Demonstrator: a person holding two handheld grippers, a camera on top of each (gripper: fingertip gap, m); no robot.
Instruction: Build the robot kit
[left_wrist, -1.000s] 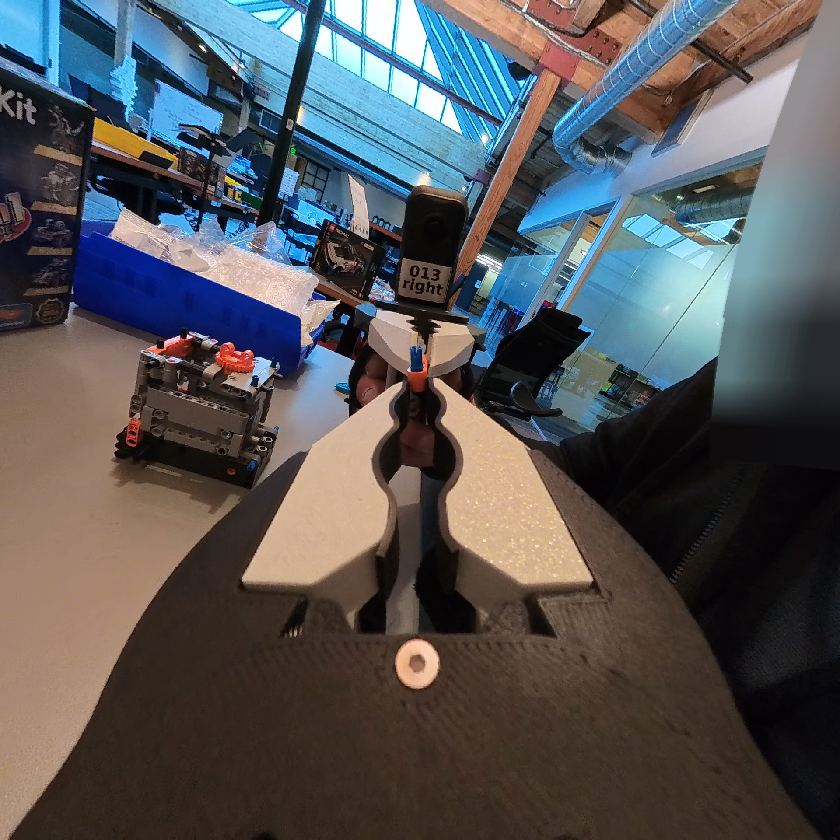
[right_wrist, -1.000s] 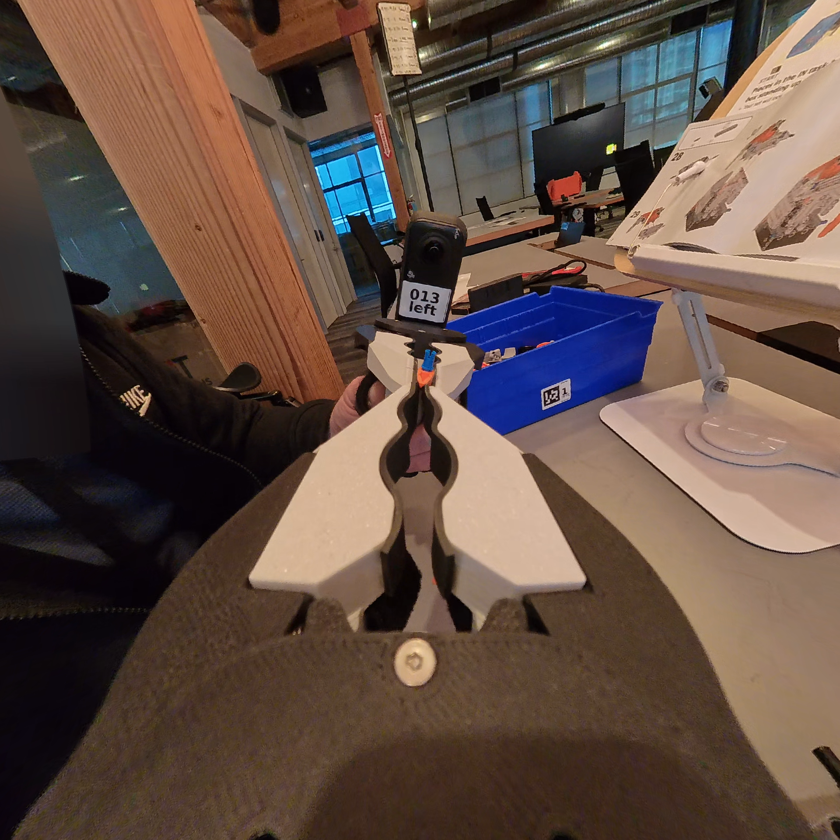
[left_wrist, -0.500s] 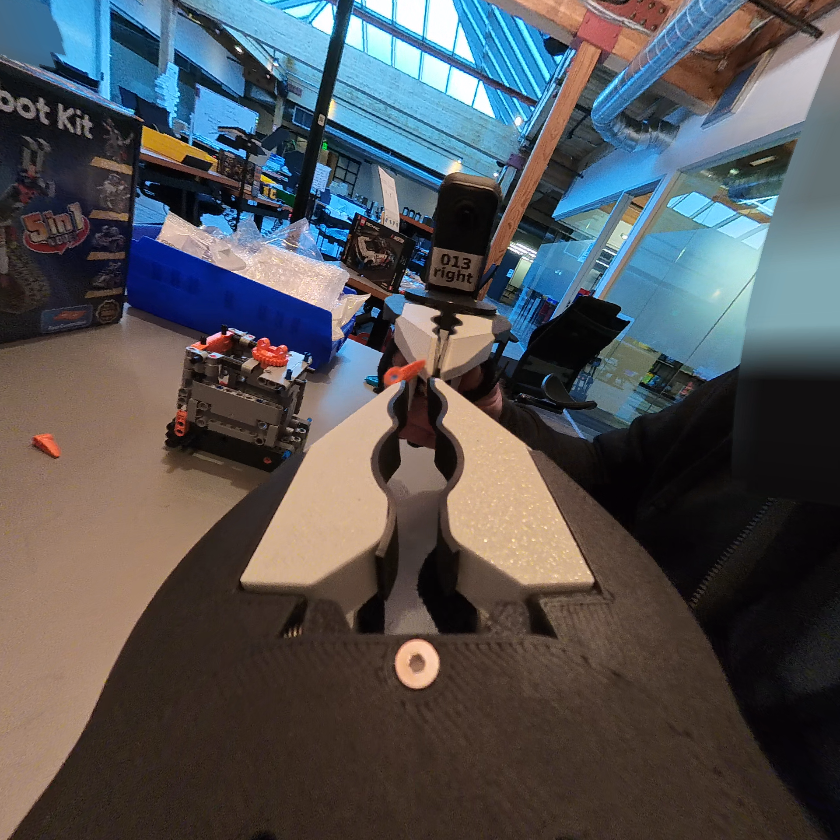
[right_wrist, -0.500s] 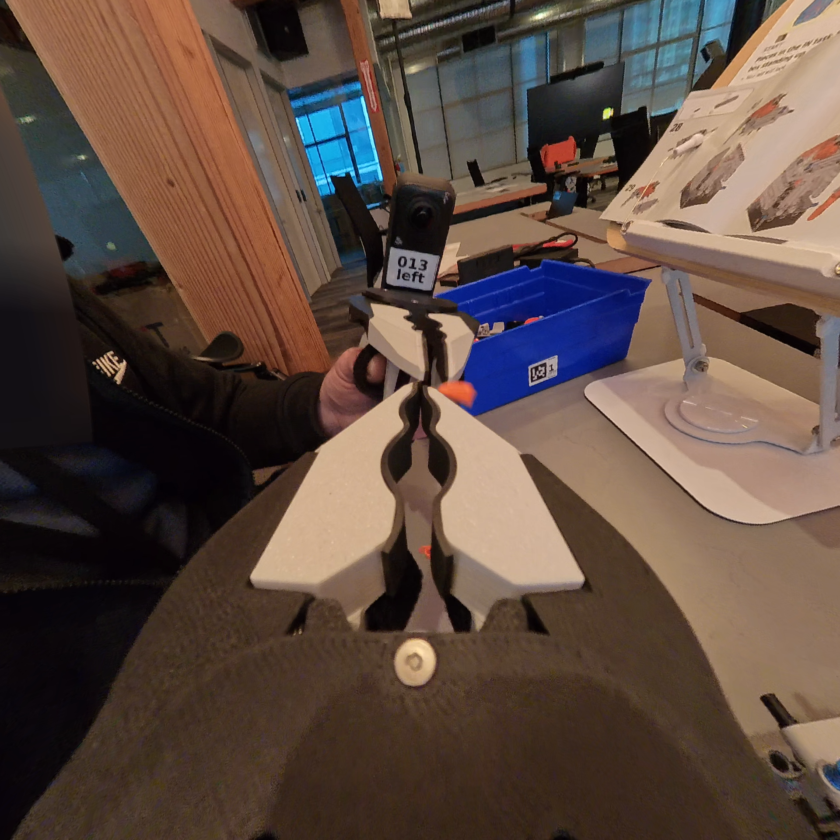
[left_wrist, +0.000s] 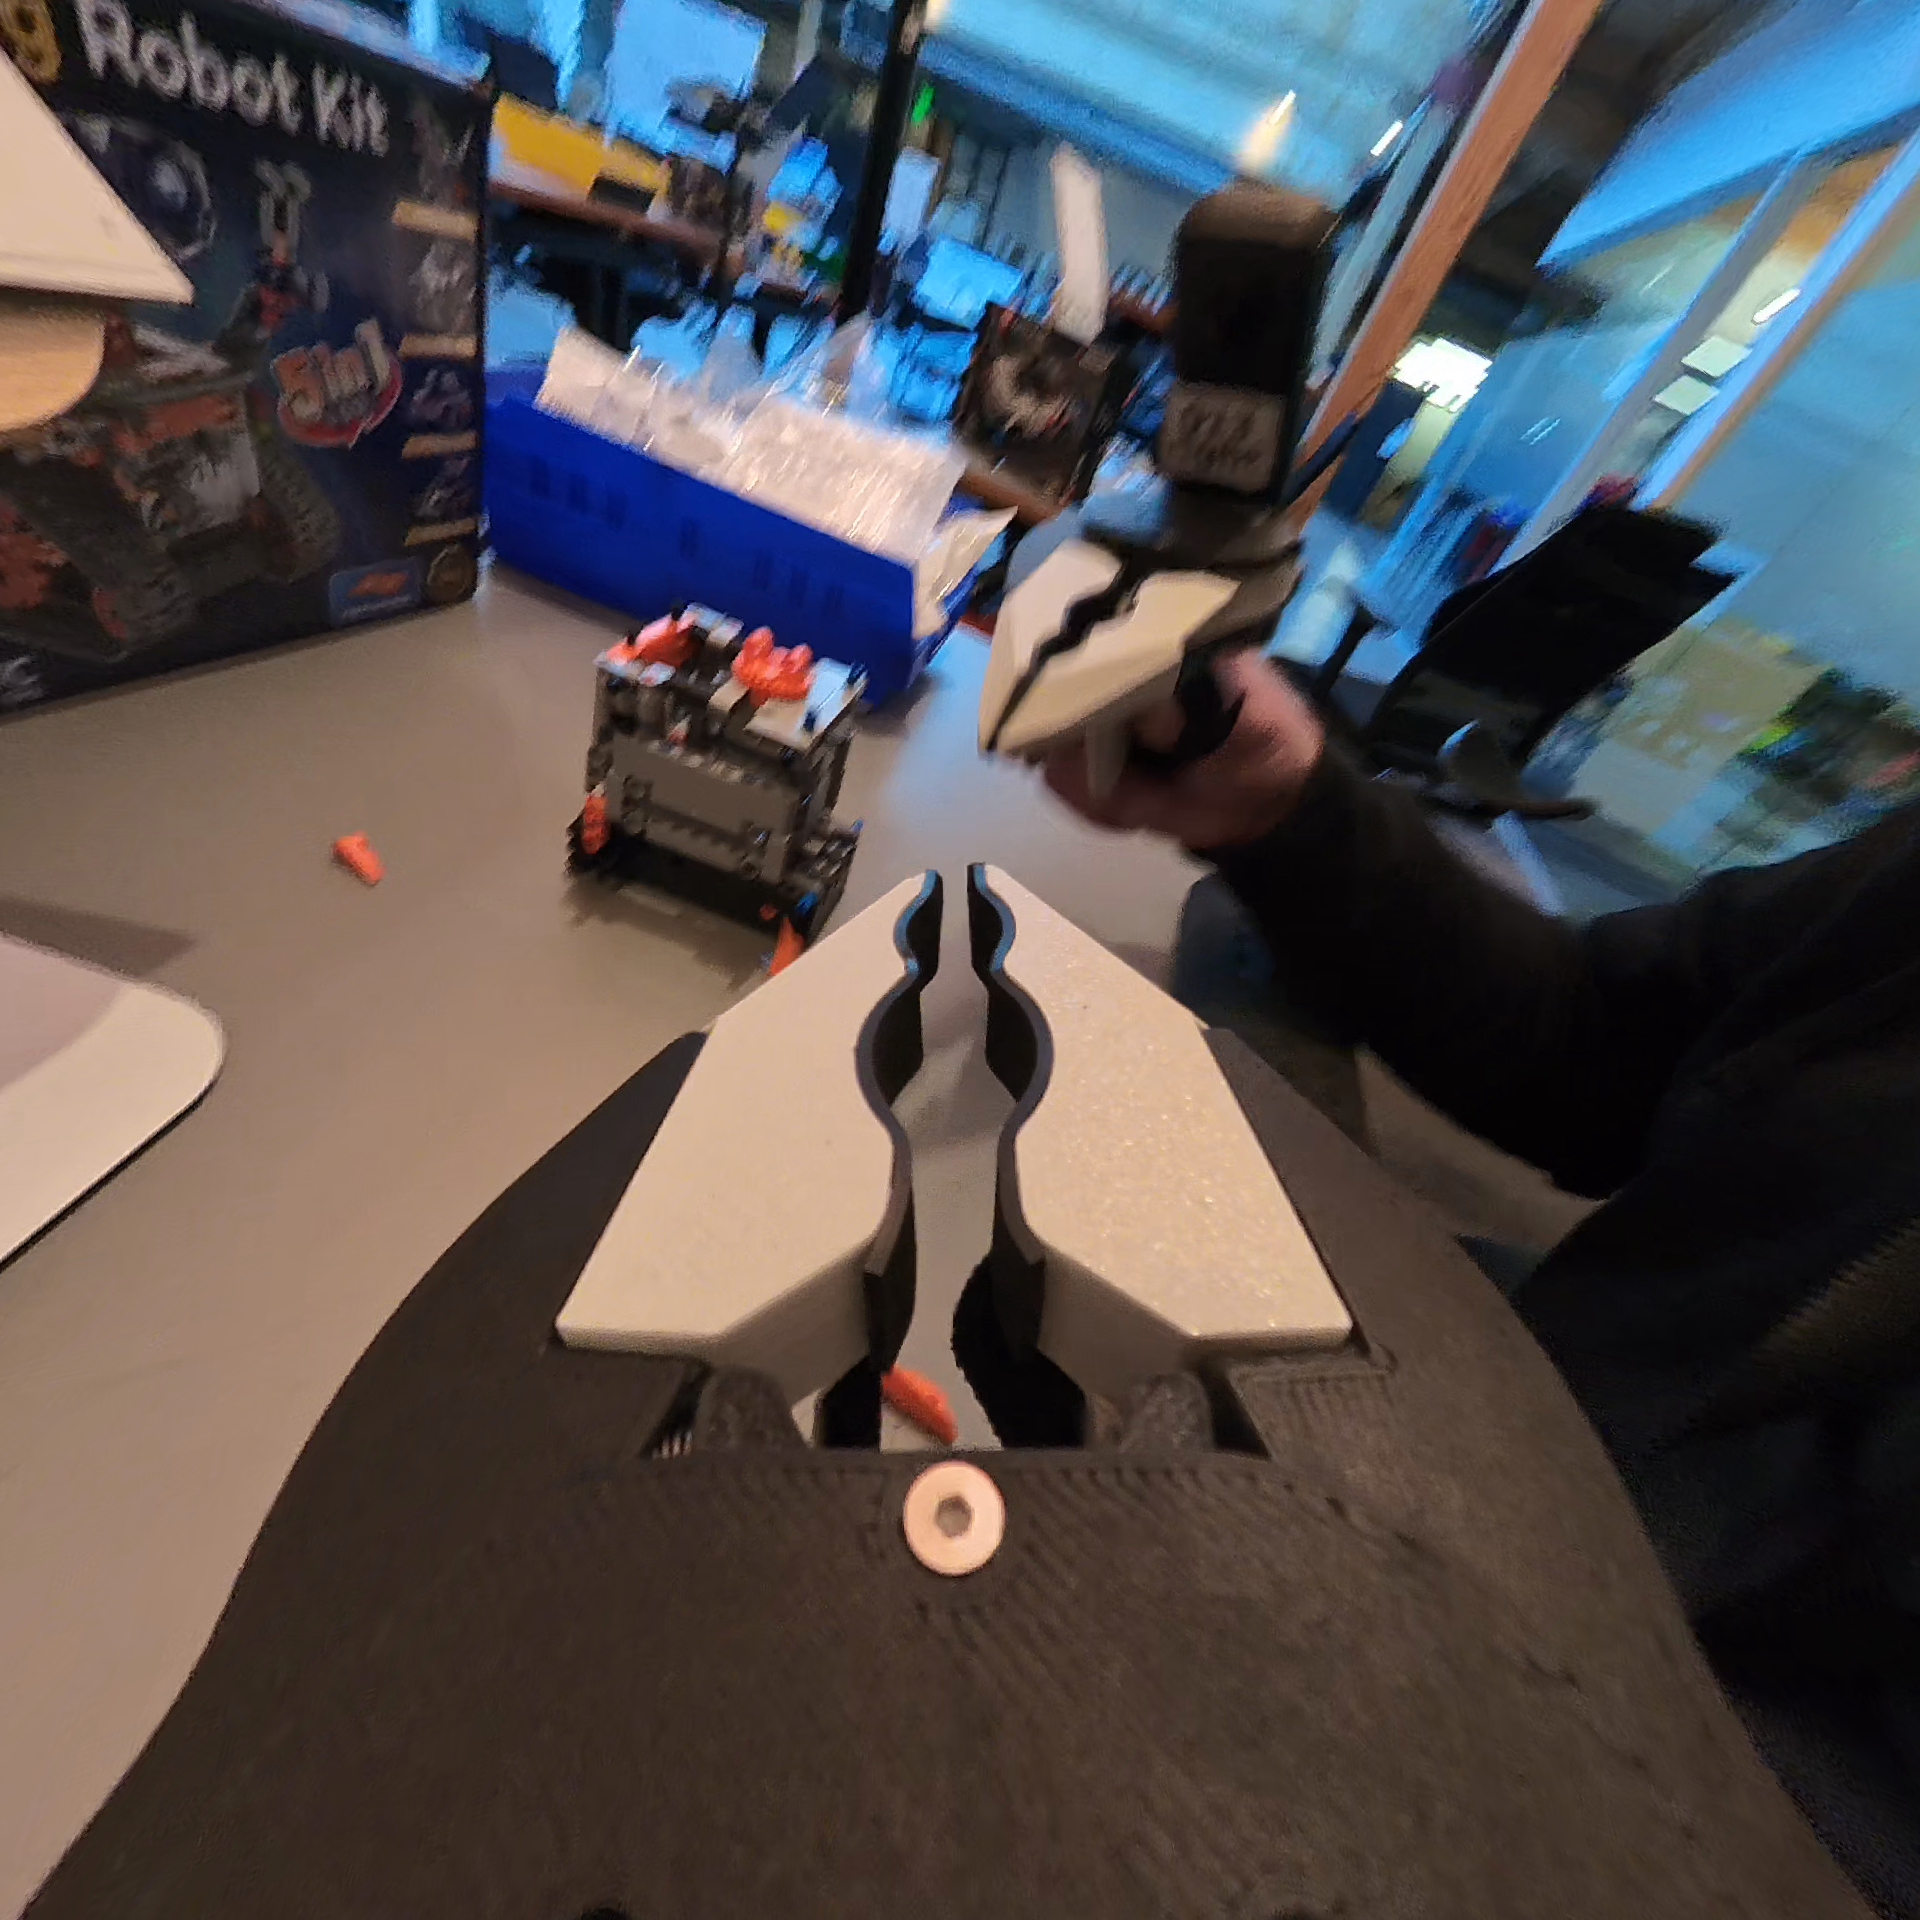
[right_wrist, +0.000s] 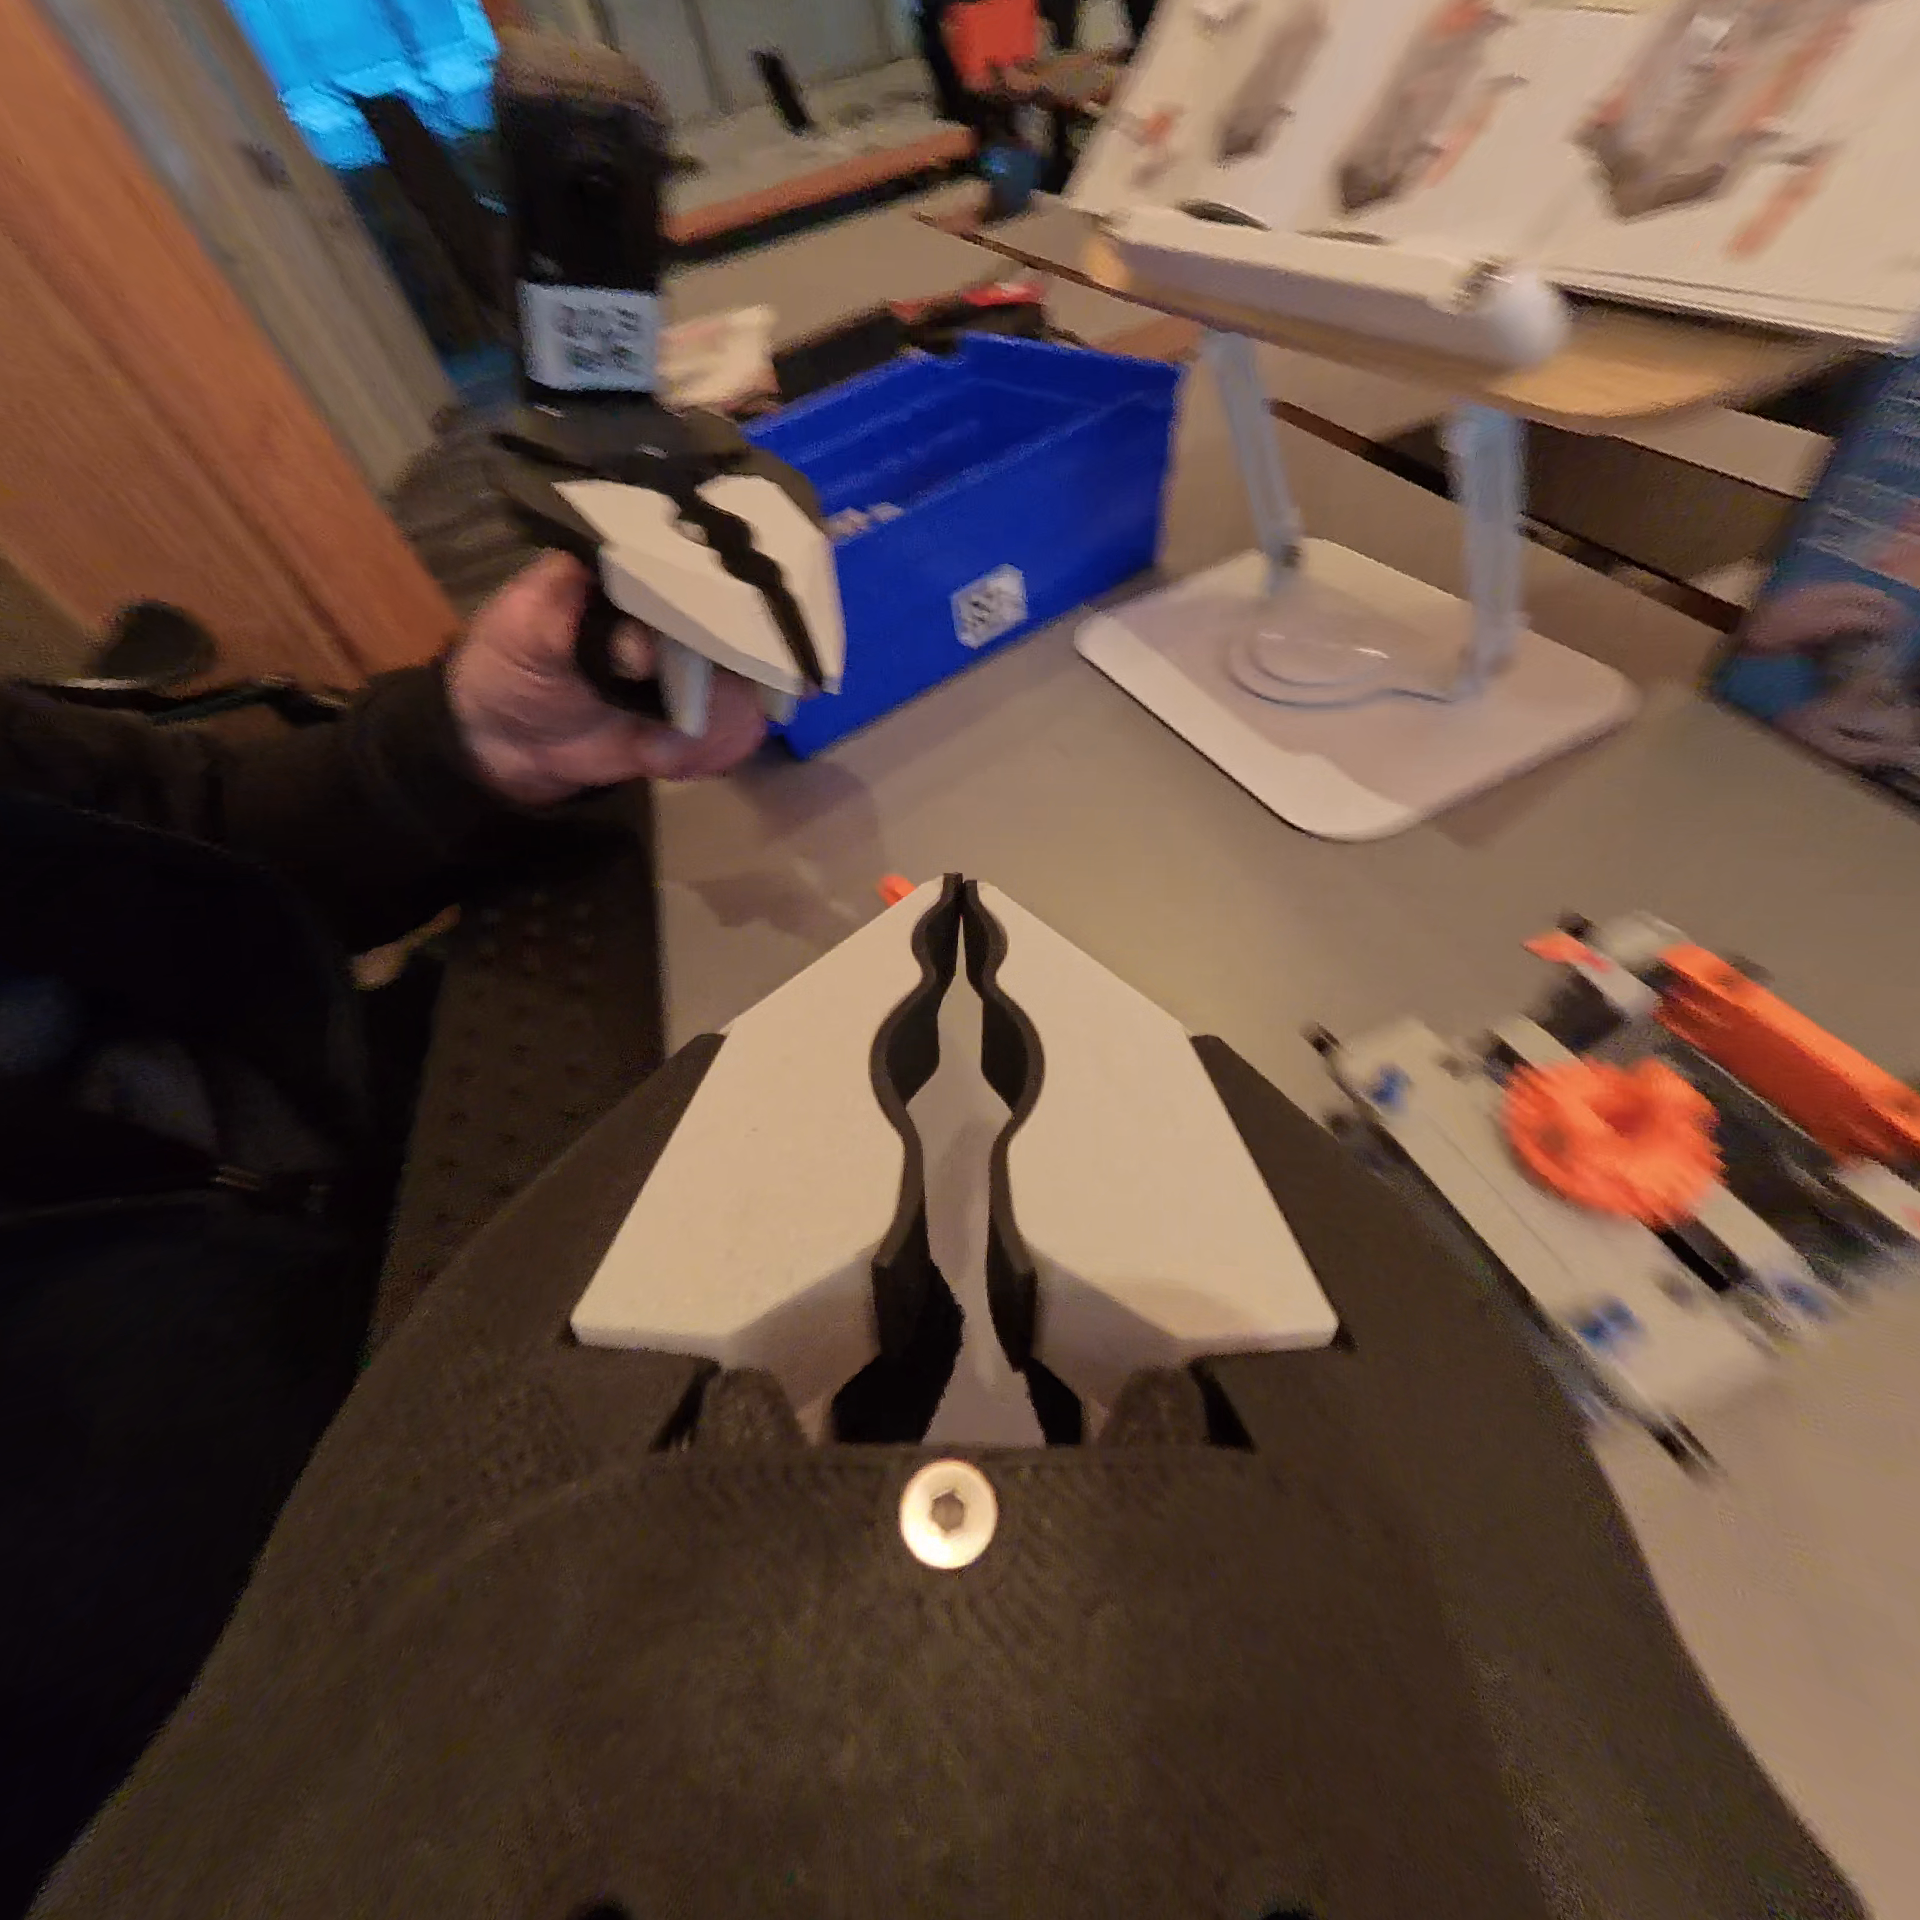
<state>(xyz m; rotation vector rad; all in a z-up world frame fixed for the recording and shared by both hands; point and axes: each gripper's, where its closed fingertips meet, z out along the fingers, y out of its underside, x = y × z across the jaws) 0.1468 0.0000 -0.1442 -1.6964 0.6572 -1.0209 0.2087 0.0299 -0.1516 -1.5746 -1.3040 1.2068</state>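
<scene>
My left gripper (left_wrist: 954, 883) hangs over the grey table (left_wrist: 343, 1039) with its jaws a narrow gap apart and nothing between them. A small orange piece (left_wrist: 914, 1397) lies on the table under it. My right gripper (right_wrist: 955, 886) is shut; a small orange piece (right_wrist: 896, 886) shows just left of its tip, and I cannot tell if they touch. A grey and black brick model (left_wrist: 717, 769) with an orange gear stands ahead of the left gripper and to the right of the right gripper (right_wrist: 1621, 1143). Each gripper, in a person's hand, shows in the other's view (left_wrist: 997, 738) (right_wrist: 821, 675).
A dark kit box (left_wrist: 239, 364) and a blue bin (left_wrist: 707, 561) of clear bags stand behind the model. A loose orange piece (left_wrist: 358, 857) lies left of it. A white stand (right_wrist: 1351, 707) holds an open booklet. A second blue bin (right_wrist: 966, 540) stands behind the left gripper. Left tips to right tips: about 8 cm.
The two grippers have drawn apart and tipped down toward the table. The blue and orange piece they held tip to tip is no longer between them. Both views are blurred by motion.
</scene>
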